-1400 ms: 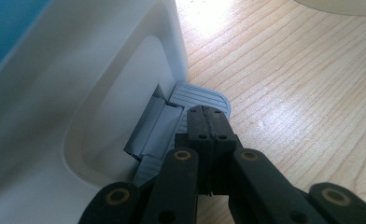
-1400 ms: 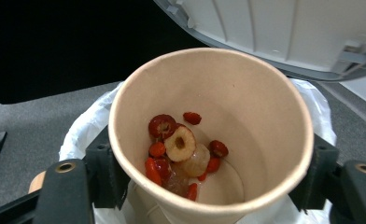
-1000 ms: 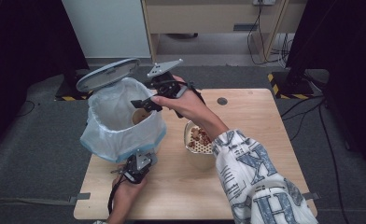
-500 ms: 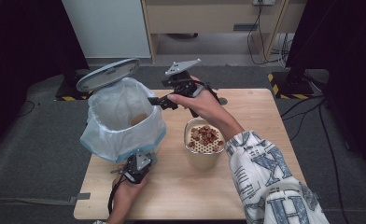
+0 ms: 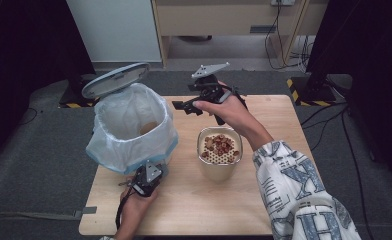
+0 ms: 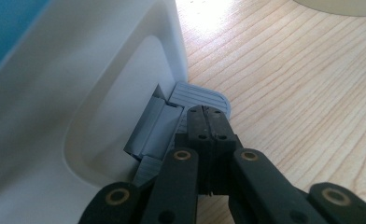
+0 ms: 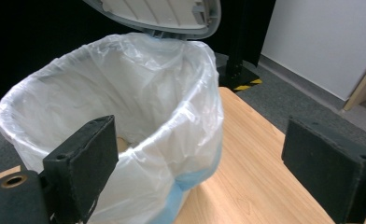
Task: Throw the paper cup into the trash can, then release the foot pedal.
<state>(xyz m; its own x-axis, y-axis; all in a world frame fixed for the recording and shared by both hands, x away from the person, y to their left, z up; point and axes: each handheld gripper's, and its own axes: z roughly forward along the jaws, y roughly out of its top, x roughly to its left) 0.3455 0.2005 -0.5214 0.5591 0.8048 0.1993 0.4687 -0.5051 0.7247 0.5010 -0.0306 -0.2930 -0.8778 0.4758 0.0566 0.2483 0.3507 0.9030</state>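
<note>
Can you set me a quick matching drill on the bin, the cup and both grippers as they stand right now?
Things:
1. bin lid
2. left gripper
3. right gripper
4. cup

States:
A. jaws apart, nothing between them
B. raised open
C. jaws together, tips on the grey pedal
D. holds reddish-brown bits, stands right of the bin

Pairs: 1-B, 2-C, 3-A, 4-D
</note>
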